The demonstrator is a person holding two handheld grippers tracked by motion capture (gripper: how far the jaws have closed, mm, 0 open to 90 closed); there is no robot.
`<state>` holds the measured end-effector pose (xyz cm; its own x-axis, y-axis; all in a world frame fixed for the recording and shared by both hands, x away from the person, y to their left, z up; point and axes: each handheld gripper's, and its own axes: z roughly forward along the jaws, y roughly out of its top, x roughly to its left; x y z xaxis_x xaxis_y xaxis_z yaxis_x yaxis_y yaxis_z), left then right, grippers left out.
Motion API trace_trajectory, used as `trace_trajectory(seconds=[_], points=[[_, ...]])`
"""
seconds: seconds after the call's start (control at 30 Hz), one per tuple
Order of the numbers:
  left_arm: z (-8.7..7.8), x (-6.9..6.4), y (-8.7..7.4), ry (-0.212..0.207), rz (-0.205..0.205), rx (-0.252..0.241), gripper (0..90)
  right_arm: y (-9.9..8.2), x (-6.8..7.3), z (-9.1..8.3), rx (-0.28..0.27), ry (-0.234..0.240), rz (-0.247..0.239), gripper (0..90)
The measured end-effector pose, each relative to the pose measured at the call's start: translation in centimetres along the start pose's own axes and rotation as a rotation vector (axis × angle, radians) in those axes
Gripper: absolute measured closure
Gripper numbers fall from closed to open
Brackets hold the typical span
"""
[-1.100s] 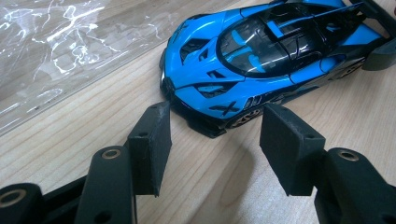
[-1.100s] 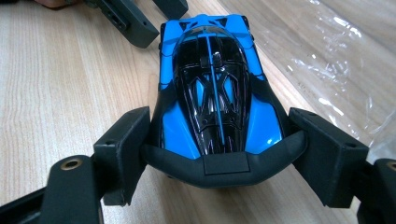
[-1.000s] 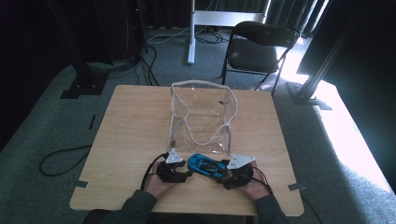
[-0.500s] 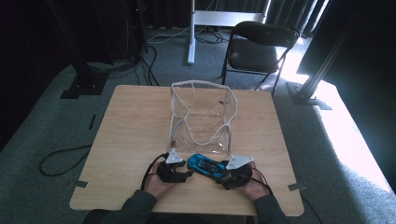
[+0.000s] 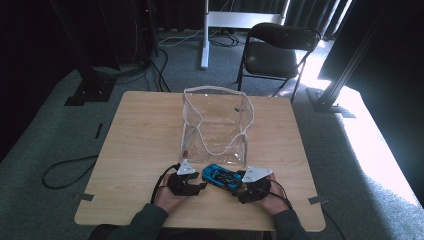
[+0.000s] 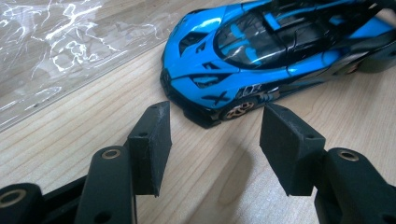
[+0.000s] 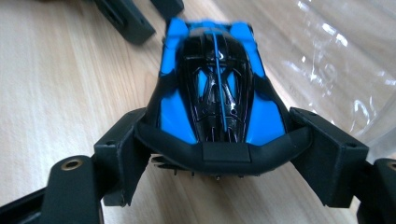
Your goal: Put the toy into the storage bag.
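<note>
A blue and black toy car [image 5: 220, 176] lies on the wooden table [image 5: 145, 130] near its front edge, between my two grippers. My right gripper [image 7: 217, 154] is shut on the car [image 7: 217, 93], its pads pressed against both sides of the tail. My left gripper [image 6: 215, 135] stands open just short of the car's nose [image 6: 196, 93], with bare wood between its pads. In the high view the left gripper [image 5: 200, 186] is at the car's left and the right gripper [image 5: 239, 186] at its right.
A clear plastic bag [image 5: 215, 125] with white edging stands open just behind the car, its lower sheet [image 6: 56, 46] lying flat on the wood. A black folding chair [image 5: 277, 50] stands beyond the table's far edge.
</note>
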<state>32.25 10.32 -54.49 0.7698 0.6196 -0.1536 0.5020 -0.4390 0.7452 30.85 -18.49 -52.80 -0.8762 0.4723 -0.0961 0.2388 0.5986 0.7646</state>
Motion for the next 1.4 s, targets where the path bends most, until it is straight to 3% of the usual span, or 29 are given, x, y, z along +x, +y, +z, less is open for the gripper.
trace_trajectory(seconds=[0.23, 0.57, 0.73, 1.17, 1.4], points=[[0.0, 0.0, 0.0, -0.001, -0.002, 0.000, 44.0, 0.7, -0.5, -1.6, -0.110, -0.007, 0.034, 24.3], [0.0, 0.0, 0.0, 0.000, -0.003, -0.001, 44.0, 1.5, -0.8, -3.3, -0.180, -0.018, 0.050, 24.3], [0.0, 0.0, 0.0, -0.001, -0.004, -0.001, 44.0, 1.7, -1.3, -4.4, -0.233, -0.008, 0.085, 24.3], [0.0, -0.1, 0.0, 0.005, 0.002, 0.001, 43.9, 1.8, -1.8, -6.0, -0.290, -0.021, 0.107, 24.4], [0.0, 0.1, 0.0, -0.006, -0.014, -0.004, 43.9, 1.5, -2.6, -7.7, -0.314, -0.062, 0.138, 24.4]])
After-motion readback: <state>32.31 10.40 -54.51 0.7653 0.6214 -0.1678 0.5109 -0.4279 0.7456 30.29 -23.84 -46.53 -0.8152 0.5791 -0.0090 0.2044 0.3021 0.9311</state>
